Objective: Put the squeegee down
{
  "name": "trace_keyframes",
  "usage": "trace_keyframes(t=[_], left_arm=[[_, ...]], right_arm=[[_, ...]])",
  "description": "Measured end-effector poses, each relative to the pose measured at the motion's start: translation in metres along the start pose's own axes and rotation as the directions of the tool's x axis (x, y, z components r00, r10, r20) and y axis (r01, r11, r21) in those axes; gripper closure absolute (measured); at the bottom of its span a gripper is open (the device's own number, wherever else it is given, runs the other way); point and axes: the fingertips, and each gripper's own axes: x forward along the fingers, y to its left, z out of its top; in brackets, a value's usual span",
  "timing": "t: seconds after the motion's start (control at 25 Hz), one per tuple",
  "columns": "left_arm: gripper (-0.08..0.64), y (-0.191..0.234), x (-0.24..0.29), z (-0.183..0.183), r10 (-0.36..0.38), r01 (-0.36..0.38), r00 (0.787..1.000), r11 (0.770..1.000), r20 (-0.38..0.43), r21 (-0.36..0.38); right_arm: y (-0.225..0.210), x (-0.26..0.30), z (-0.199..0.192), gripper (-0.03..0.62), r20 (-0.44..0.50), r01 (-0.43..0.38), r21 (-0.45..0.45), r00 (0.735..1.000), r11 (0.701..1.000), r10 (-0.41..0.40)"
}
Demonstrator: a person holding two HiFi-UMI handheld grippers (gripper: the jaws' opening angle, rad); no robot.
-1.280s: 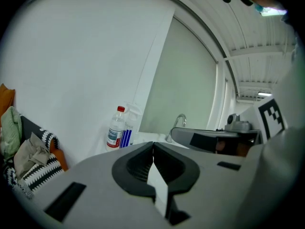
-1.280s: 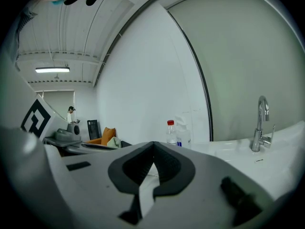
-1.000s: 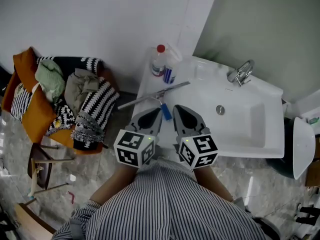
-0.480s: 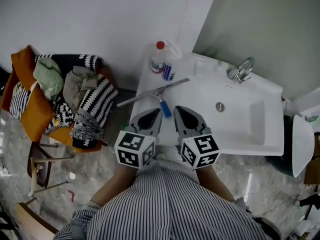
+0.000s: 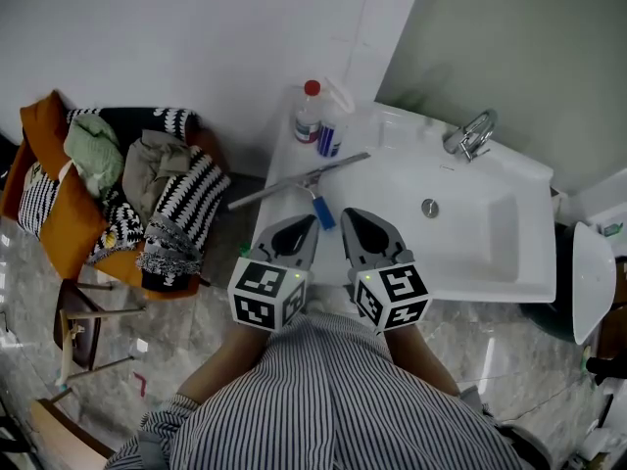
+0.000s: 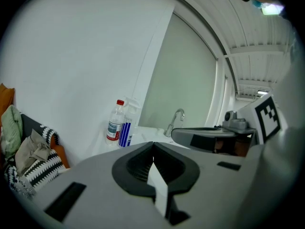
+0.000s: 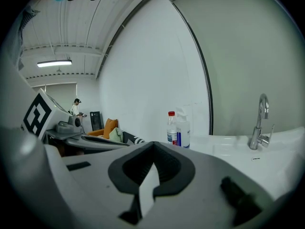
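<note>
The squeegee [image 5: 304, 179], a long metal blade with a blue handle [image 5: 323, 211], lies on the white counter left of the sink basin [image 5: 490, 248]. No gripper touches it. My left gripper [image 5: 306, 219] is held near my body just short of the handle, shut, with nothing between its jaws. My right gripper [image 5: 348, 213] sits beside it, also shut and empty. In the left gripper view the left gripper [image 6: 152, 144] has its tips together, with the right gripper's body [image 6: 209, 137] at the right. The right gripper [image 7: 153, 144] in its own view has its tips together too.
A clear bottle with a red cap [image 5: 309, 116] and a white spray bottle [image 5: 333, 130] stand at the counter's back. The faucet [image 5: 472, 135] is behind the basin. An orange chair piled with clothes [image 5: 127, 194] is at the left, and a wooden stool [image 5: 83, 331] is below it.
</note>
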Motion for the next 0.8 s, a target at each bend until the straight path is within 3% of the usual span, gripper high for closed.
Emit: trace_keyframes(t=[0.8], left_arm=[[0.546, -0.0005, -0.0045, 0.0002, -0.010, 0.010, 1.000, 1.000, 0.006, -0.002]], right_arm=[[0.0055, -0.0004, -0.0066, 0.577, -0.034, -0.021, -0.029, 0.999, 0.999, 0.020]])
